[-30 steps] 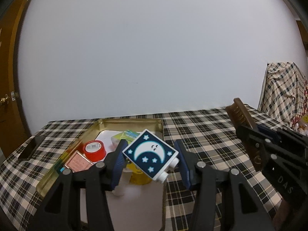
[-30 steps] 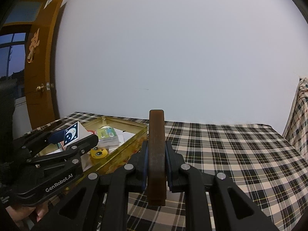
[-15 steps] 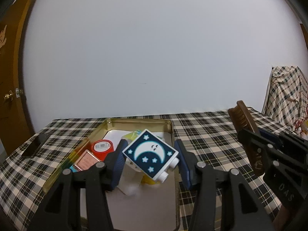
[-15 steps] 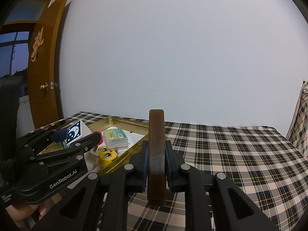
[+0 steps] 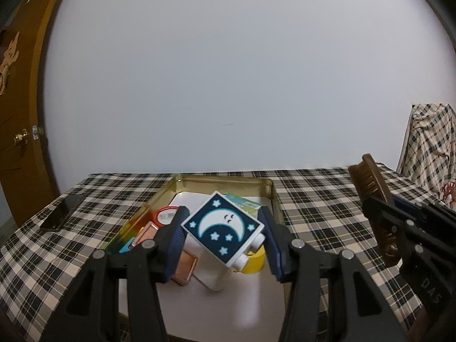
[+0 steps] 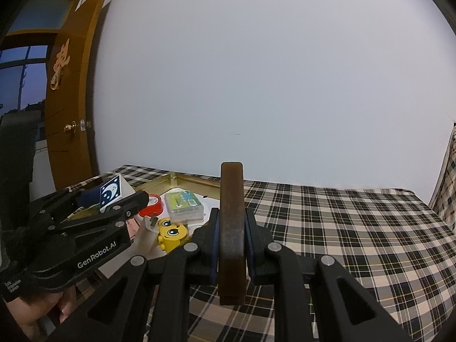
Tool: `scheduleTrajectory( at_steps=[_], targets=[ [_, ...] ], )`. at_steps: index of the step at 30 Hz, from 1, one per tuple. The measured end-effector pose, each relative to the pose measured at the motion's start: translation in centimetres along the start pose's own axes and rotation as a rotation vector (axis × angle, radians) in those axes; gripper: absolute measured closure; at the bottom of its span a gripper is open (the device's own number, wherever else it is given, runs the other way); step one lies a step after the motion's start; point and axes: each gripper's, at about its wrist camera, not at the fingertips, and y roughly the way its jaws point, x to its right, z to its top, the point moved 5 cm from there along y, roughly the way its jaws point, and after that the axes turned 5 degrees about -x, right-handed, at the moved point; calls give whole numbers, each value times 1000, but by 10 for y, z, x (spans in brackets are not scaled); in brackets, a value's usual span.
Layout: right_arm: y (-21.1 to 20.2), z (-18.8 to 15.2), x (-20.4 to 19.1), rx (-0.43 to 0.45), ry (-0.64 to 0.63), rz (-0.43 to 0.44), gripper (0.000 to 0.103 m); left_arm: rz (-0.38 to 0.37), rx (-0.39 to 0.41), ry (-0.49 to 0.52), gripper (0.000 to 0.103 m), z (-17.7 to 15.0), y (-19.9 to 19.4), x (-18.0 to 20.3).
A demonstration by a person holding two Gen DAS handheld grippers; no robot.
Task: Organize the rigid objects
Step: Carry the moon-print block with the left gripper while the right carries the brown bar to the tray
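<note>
My left gripper (image 5: 223,229) is shut on a white block with a dark blue moon-and-stars face (image 5: 221,229), held corner-up above the gold tray (image 5: 272,188). The block also shows in the right wrist view (image 6: 111,192). My right gripper (image 6: 231,228) is shut on a brown wooden brush (image 6: 232,228), held on edge above the checked tablecloth, right of the tray. The brush shows in the left wrist view (image 5: 370,182).
The tray (image 6: 196,181) holds a red tape roll (image 5: 164,215), copper-coloured boxes (image 5: 185,266), a green-labelled case (image 6: 183,203), a yellow cartoon-face block (image 6: 172,232) and a pale bottle (image 6: 146,235). A black phone (image 5: 61,212) lies at the table's left. A draped chair (image 5: 430,148) stands right.
Both grippers have moved forward and a little left; the tray and its contents sit nearer in both views. Both holds are unchanged.
</note>
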Motion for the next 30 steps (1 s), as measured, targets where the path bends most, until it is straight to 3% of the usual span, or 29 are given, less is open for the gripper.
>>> scheduleTrajectory(
  at_steps=[30],
  targets=[
    [16,3,-48,-19,-46,81,86,65,-13,-24,54,-1,5,-43]
  ],
)
